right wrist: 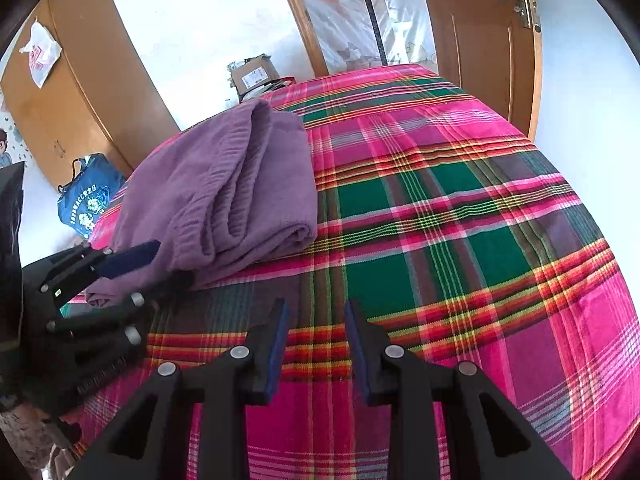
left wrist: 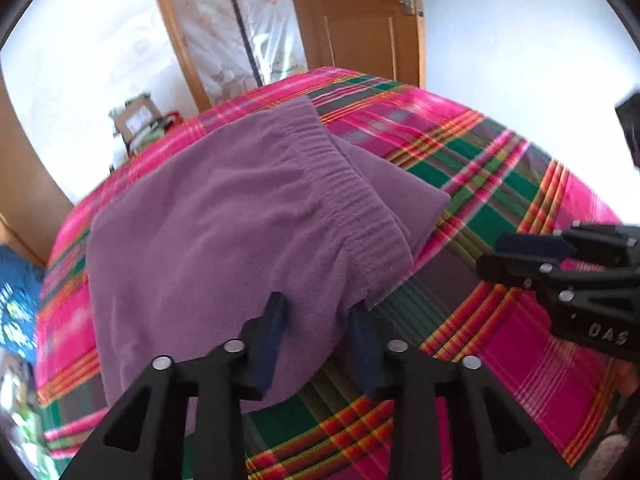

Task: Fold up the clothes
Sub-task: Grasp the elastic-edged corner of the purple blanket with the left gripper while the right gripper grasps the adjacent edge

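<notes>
Left gripper (left wrist: 318, 316): jaws narrowed over the near corner of the purple garment (left wrist: 224, 224), cloth between the dark blue pads (left wrist: 276, 328); pads look pressed on the fabric, so a pinch seems made.

Same grip, right wrist view: left gripper (right wrist: 164, 264) at the picture's left edge, one finger lying on top of the cloth, the other under the near hem.

Right gripper (right wrist: 316, 320): jaws partly apart, nothing between them; hovers over bare blanket, just beside the garment's near end, not touching it.

Purple garment: soft knit, already doubled into a thick bundle, ribbed waistband (left wrist: 352, 196) on top; lies toward the left side of the bed, folded layers stacked at the near end.

Plaid blanket (right wrist: 460, 208): pink, green and red check, spread flat beneath the garment; wide bare stretch to the garment's right.

Step in hand: likely the start of a further fold, near corner taken by the left side only.

Progress: judged past halfway, bundle compact but loose at the near edge.

Next move calls for: matching pinch by the right gripper on the other near corner, then a level lift of both corners and a carry over toward the far end.

Risk: thick layers may slip from a shallow pinch; one-sided lift would skew the fold.

Surroundings: wooden door (right wrist: 480, 32) and wardrobe (right wrist: 72, 92) beyond the bed, blue bag (right wrist: 88, 196) on the floor.
</notes>
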Motion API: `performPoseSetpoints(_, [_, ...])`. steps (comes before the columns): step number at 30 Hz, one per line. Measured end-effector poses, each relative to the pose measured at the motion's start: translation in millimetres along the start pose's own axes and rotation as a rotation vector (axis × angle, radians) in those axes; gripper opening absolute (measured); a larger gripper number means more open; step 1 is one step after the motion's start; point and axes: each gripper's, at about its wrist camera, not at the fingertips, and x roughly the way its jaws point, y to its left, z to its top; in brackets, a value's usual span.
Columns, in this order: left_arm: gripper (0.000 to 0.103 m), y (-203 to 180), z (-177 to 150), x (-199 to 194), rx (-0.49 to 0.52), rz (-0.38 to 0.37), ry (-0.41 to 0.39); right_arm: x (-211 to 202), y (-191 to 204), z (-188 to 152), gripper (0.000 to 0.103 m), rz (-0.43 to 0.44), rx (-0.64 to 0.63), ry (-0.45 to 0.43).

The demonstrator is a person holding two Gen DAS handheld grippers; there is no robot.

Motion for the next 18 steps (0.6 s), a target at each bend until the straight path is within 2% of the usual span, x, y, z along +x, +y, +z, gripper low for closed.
performPoseSetpoints(2, [0.01,9,1,-2,-0.042,-0.022,-0.005,1,1,1,0.029,-0.002,-0.003,0.003])
performPoseSetpoints(6, [0.007,29,2,-15,-0.149,-0.069,-0.033,-4,3,3,0.029,0.005,-0.017,-0.012])
performPoseSetpoints(12, [0.007,54,10,-28,-0.246,-0.023,-0.099,-13,15,9,0.029,0.047,-0.062,-0.077])
performPoseSetpoints(18, [0.009,65,10,-12,-0.317,-0.033,-0.038,-1,28,22,0.03,0.083,-0.085,-0.079])
